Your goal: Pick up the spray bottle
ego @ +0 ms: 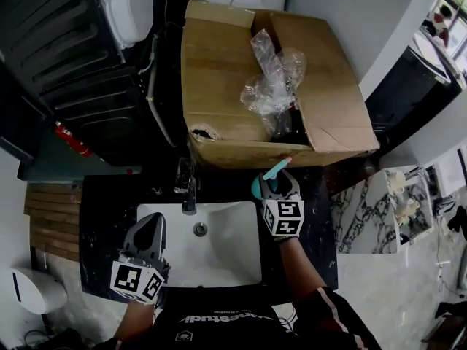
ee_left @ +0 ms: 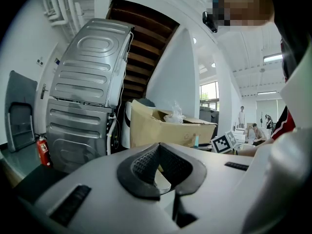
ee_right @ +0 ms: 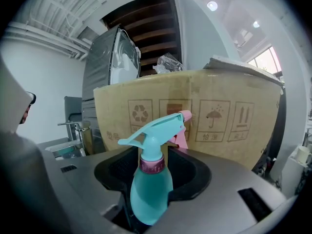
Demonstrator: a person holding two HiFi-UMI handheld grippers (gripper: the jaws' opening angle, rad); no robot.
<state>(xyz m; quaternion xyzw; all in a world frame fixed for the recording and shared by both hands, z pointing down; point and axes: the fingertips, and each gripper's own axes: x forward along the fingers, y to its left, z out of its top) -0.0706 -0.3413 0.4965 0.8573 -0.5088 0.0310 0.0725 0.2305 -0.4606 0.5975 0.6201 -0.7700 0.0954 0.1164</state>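
Cardboard box [ego: 219, 64] with its flaps open sits at the back of the black counter [ego: 102, 217], and crumpled clear plastic [ego: 271, 86] pokes out of its top. In front of it a white sink [ego: 226, 246] is let into the counter, with a faucet [ego: 188, 188] at its rear rim. A grey metal appliance [ee_left: 87, 82] leans at the left with a red fire extinguisher [ego: 73, 141] at its foot. The underside of a wooden staircase [ee_left: 146, 43] rises behind, and a marble surface [ego: 357, 210] lies to the right. The teal spray bottle [ee_right: 151, 189], with a pink collar and nozzle, stands upright on the counter just in front of the box and right of the sink. The right gripper [ego: 279, 183] has its jaws spread wide on either side of the bottle's body, and the pads do not press on it. The left gripper [ego: 153, 221] hangs over the sink's left edge with its fingertips closed together, holding nothing.
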